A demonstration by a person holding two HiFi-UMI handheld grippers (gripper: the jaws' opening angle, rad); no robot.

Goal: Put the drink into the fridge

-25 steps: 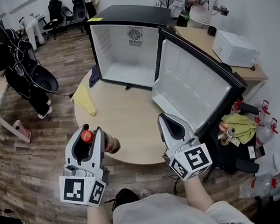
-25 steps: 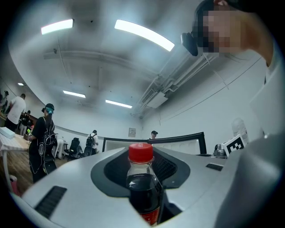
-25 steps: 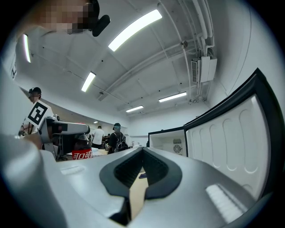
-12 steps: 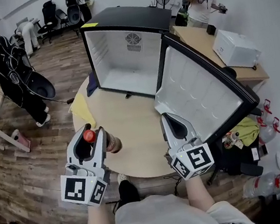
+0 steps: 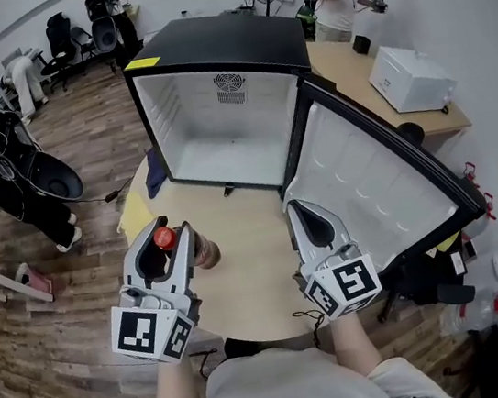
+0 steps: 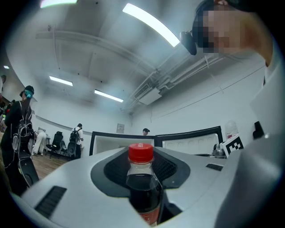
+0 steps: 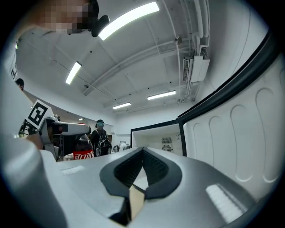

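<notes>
**Mira:** Round wooden counter (image 5: 250,267) in a busy workroom, and on its far side the fridge (image 5: 217,105), white and bare inside. Where is the drink?

**Tom:** The drink (image 5: 199,250) is a small dark cola bottle with a red cap (image 5: 163,238). It stands upright in the left tongs (image 5: 167,232), over the near part of the counter. Their jaws are closed on its upper part, with the cap above them. The right tongs (image 5: 301,210) carry nothing, and their jaws meet at the tips.

**Mira:** How will it handle?

**Tom:** It is probably a full plastic bottle, so fairly heavy for its size and stiff while sealed. It is also smooth and round, so gripped that high it may swing or slip. A hold lower on the straight body would likely be steadier, though this grip looks sound.

**Mira:** And the room to move?

**Tom:** The door (image 5: 366,176) stands wide open on the right, its black edge near the right tongs, so that side is tight. The cabinet mouth is broad, and nothing stands on the counter between bottle and fridge. A yellow cloth (image 5: 132,211) lies at the counter's left edge, beside the left tongs but off the straight line to the fridge. The bottle has to clear the cabinet's bottom lip and top edge.
</notes>
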